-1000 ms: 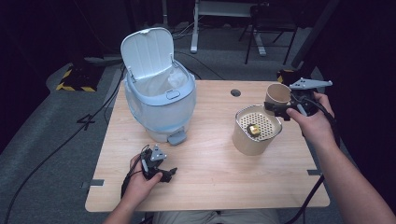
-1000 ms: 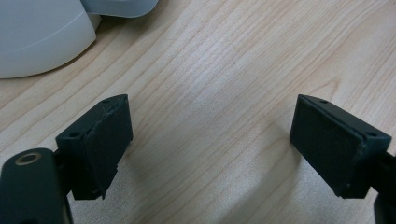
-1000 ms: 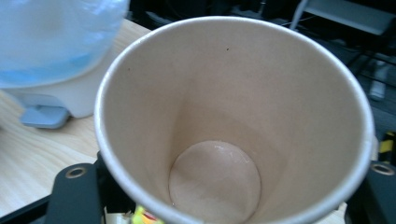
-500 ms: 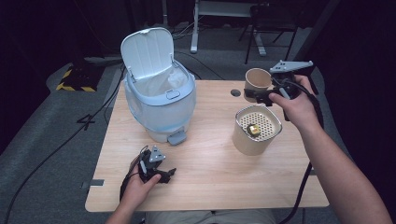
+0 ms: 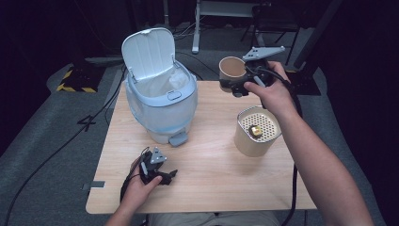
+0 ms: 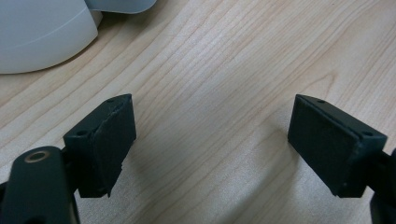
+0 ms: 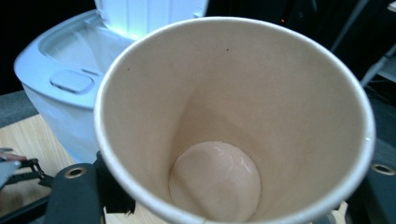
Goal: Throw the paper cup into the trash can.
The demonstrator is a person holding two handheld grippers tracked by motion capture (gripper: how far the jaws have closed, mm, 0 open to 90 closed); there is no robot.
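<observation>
Matt paper cup, slightly glossy inside the base; smooth plastic bin; pale wood-grain table; matt black rubbery pads.

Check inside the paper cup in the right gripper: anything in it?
The cup looks empty: bare walls and a faintly shiny bottom, nothing else. Its outside, where the jaws hold it, is hidden behind the rim.

A lab or recording studio, small wooden tabletop on grey carpet, dark curtained surroundings, cables across the floor (hazard-striped block too), metal stand legs behind.
</observation>
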